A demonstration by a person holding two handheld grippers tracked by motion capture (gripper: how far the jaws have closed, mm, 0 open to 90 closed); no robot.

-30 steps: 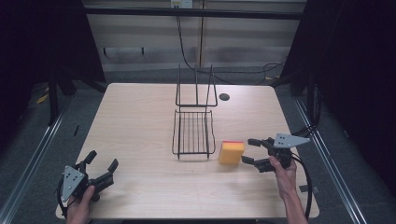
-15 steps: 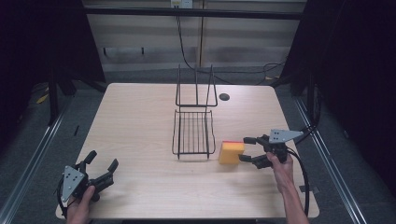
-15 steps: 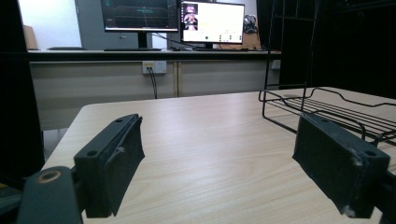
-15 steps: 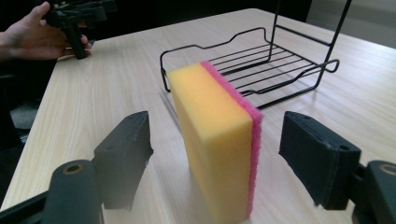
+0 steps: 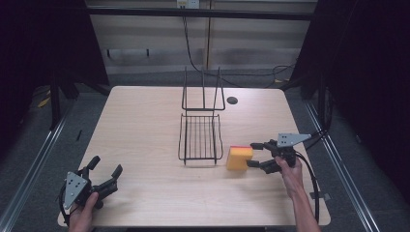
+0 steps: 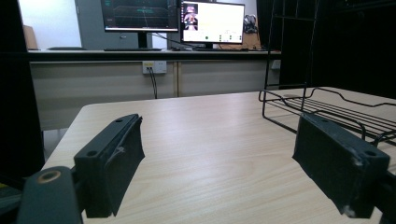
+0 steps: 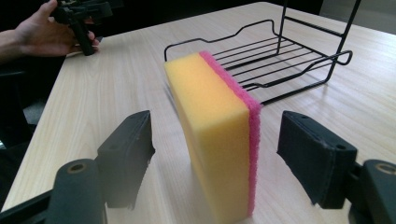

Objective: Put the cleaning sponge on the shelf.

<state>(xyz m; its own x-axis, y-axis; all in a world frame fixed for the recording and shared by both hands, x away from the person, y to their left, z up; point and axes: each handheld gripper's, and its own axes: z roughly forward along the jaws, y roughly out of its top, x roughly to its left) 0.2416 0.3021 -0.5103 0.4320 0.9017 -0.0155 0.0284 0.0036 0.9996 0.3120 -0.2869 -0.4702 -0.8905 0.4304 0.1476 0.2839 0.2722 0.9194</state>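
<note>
The right tongs (image 5: 255,154) drew nearer to the sponge (image 5: 239,157) over the last second, sliding leftward across the bench (image 5: 145,121) until their open jaws came to stand on either side of the sponge's near end. The right hand (image 5: 289,170) and forearm followed, reaching farther in from the bench's near edge.

Left tool (image 6: 215,158) is seen with its two black jaws spread wide apart, nothing between them. Pale wood surface (image 6: 196,135) lies beyond. Black wire rack (image 6: 327,109) stands at right. Two lit monitors (image 6: 173,16) are seen on the far bench.
</note>
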